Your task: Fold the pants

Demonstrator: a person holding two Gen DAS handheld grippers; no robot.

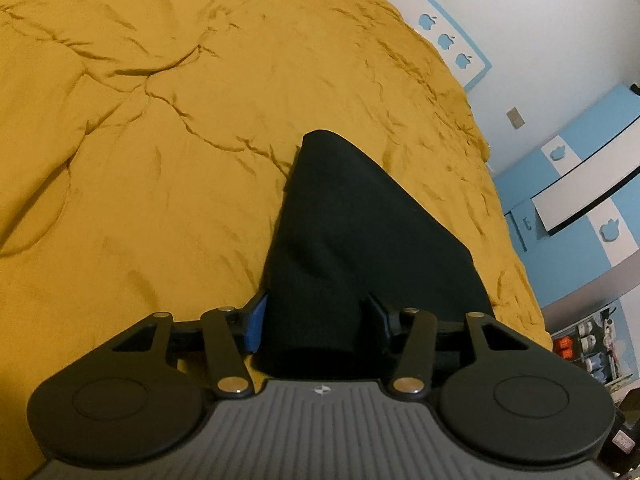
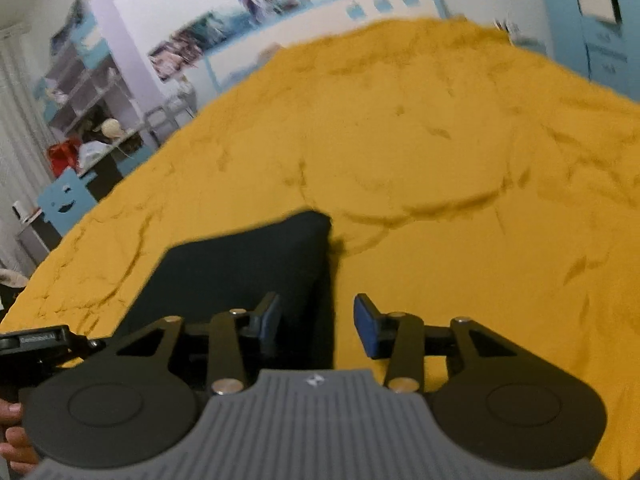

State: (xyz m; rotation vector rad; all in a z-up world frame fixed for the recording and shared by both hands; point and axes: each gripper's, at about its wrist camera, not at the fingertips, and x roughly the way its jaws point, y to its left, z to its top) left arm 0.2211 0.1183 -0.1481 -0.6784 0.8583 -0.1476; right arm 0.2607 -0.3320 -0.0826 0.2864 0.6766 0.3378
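Wide bare yellow bedspread (image 2: 440,160) ahead, black pants (image 1: 340,240) nearest, shelves (image 2: 92,92) beyond bed

Black pants (image 2: 248,268) on yellow bedspread (image 2: 440,168); right gripper (image 2: 316,320) fingers (image 2: 366,326) apart, over pants' edge
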